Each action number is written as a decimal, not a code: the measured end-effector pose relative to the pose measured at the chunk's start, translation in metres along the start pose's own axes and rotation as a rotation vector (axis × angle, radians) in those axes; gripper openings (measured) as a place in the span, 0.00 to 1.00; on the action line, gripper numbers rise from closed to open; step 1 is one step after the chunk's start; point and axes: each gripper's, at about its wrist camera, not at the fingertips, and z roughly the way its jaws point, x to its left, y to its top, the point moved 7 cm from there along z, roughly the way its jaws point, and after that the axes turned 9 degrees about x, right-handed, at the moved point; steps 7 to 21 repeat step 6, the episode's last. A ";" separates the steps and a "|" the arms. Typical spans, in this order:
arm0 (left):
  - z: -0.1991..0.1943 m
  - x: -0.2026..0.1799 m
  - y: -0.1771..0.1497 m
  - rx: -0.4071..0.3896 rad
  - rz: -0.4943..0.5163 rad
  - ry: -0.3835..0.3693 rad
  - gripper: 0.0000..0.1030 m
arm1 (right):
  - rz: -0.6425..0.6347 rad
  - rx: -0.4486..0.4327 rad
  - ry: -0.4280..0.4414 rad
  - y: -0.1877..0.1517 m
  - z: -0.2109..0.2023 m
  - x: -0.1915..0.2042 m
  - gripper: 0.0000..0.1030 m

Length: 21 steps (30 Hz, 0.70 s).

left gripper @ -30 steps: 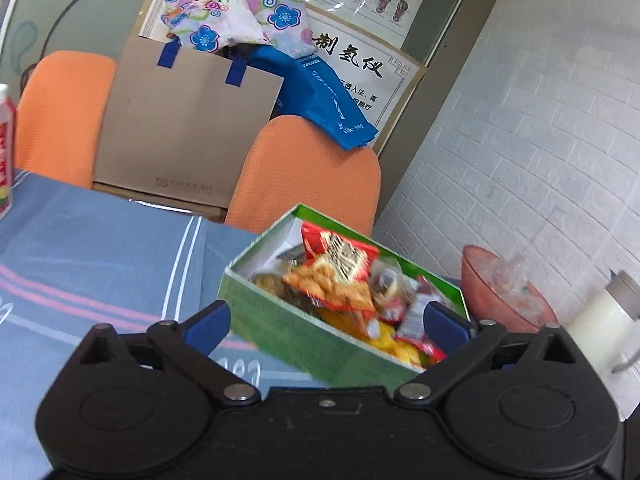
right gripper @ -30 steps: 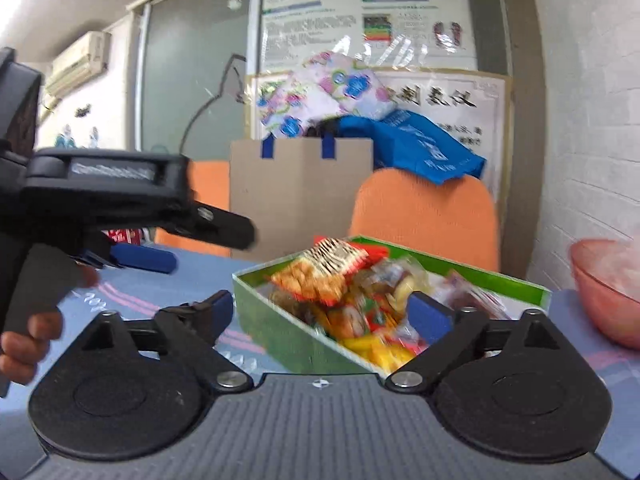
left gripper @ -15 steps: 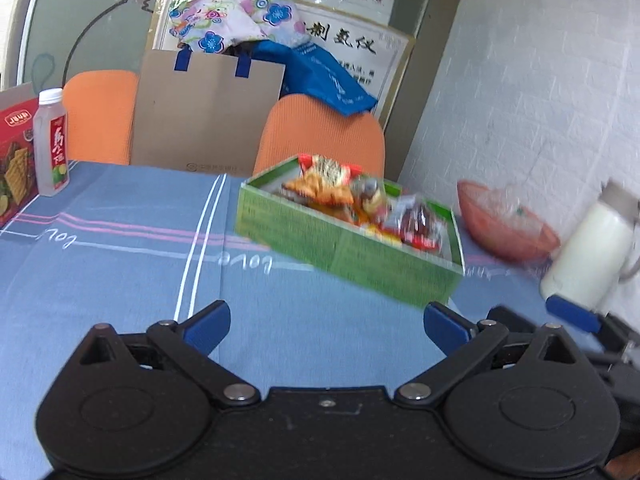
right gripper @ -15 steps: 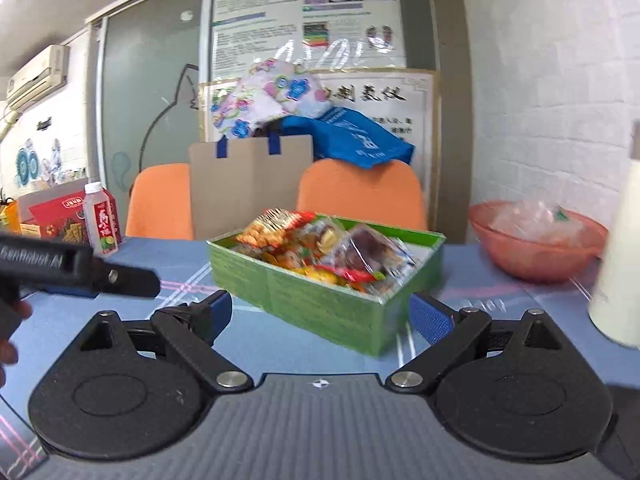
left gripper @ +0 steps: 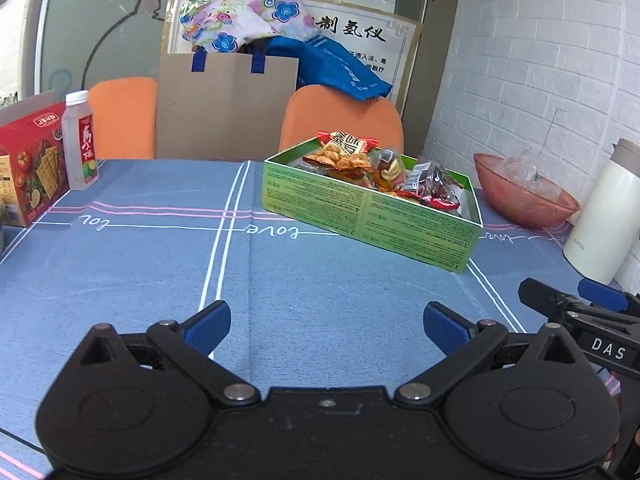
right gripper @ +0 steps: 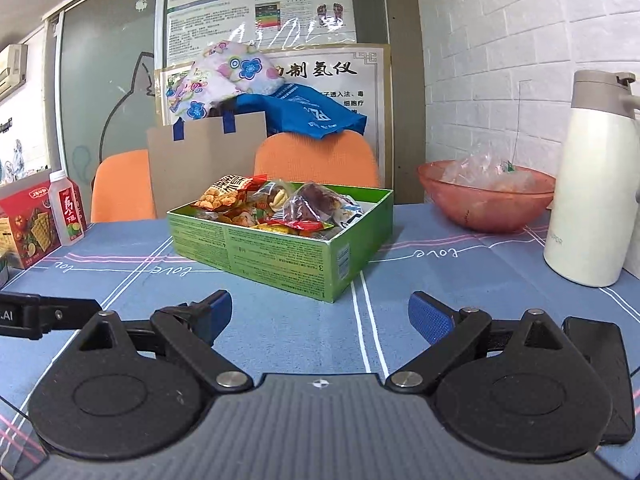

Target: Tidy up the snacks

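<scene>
A green cardboard box (left gripper: 372, 216) (right gripper: 256, 250) sits on the blue tablecloth, heaped with several snack packets (left gripper: 348, 156) (right gripper: 304, 204). My left gripper (left gripper: 326, 322) stands open low over the cloth, well short of the box, nothing between its blue pads. My right gripper (right gripper: 320, 314) is open too, empty, also back from the box. The right gripper's tip (left gripper: 580, 300) shows at the right edge of the left wrist view; the left gripper's arm (right gripper: 44, 314) shows at the left of the right wrist view.
A red cracker box (left gripper: 28, 168) and a drink bottle (left gripper: 82, 148) stand at the far left. A pink bowl (right gripper: 486, 200) and a white flask (right gripper: 596, 184) stand right by the brick wall. A black phone (right gripper: 600, 360) lies near right. Orange chairs (left gripper: 340, 116) and a paper bag (left gripper: 224, 108) stand behind.
Both grippers have pulled back from over the box toward the near side of the table and lowered; the box now sits farther off. Both stay open and empty.
</scene>
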 end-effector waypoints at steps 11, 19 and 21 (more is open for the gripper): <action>-0.002 0.002 -0.001 -0.008 0.012 0.028 1.00 | -0.027 -0.005 0.022 0.000 -0.002 0.009 1.00; -0.002 0.002 -0.001 -0.008 0.012 0.028 1.00 | -0.027 -0.005 0.022 0.000 -0.002 0.009 1.00; -0.002 0.002 -0.001 -0.008 0.012 0.028 1.00 | -0.027 -0.005 0.022 0.000 -0.002 0.009 1.00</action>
